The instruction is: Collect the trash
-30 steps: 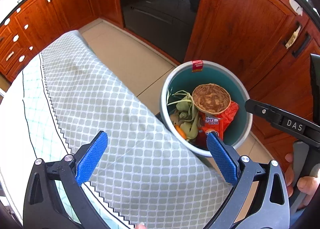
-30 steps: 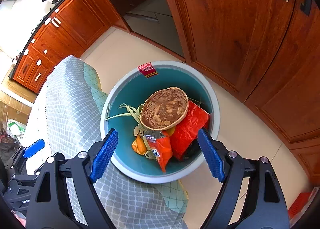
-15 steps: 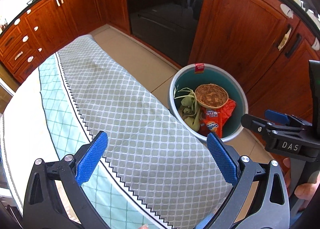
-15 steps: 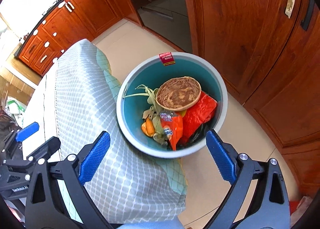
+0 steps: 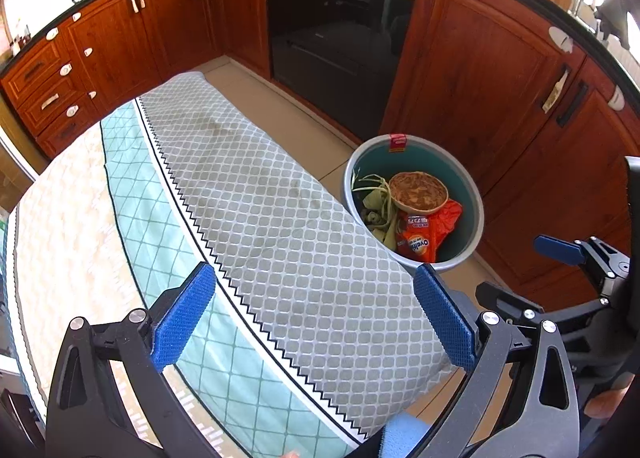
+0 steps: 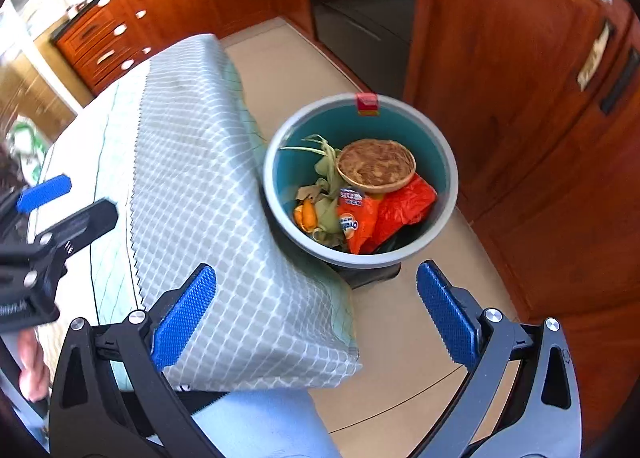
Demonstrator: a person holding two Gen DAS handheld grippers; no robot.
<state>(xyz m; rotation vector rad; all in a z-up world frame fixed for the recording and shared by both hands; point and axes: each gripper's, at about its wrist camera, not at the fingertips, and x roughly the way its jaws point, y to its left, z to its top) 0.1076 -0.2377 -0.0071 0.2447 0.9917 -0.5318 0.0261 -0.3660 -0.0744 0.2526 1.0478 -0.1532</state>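
L to R, counted. 1 table, draped w/ layered cloths: 1 cream cloth (image 5: 60, 218) farthest left, 1 mint diamond-line cloth (image 5: 132, 186) next, 1 grey lattice cloth (image 5: 288, 226) on top w/ a zigzag black-white edge. All three are lying flat, nothing resting on them in either view.

I'm holding my left gripper (image 5: 316, 322) over the grey cloth, its 2 blue pads spread wide, nothing between them. In the right wrist view it is showing at the far left edge (image 6: 60, 202) (point approx.), w/ a bit of my hand (image 6: 32, 370) below.

I'm holding my right gripper (image 6: 316, 318) over the table's corner and the floor, near the bin; 2 blue pads, jaws just been opening, now standing fully apart, nothing between them. In the left wrist view it is poking in from the right edge (image 5: 520, 278) (point approx.).

1 bin (image 6: 280, 186), grey rim, teal inside, standing on the tan floor tiles (image 6: 400, 338) just beside the table's right edge, 1 red tag (image 6: 367, 103) on its far rim. Trash lying inside: 1 round brown bowl-like shell (image 6: 376, 164) on top, 1 orange snack packet (image 6: 354, 222), 1 red-orange plastic bag (image 6: 404, 206), 1 clump of green husks (image 6: 326, 174), orange peel (image 6: 306, 214), count unclear.

Behind: 1 dark oven (image 5: 340, 34), red-brown wood cabinets (image 5: 480, 78) both sides.
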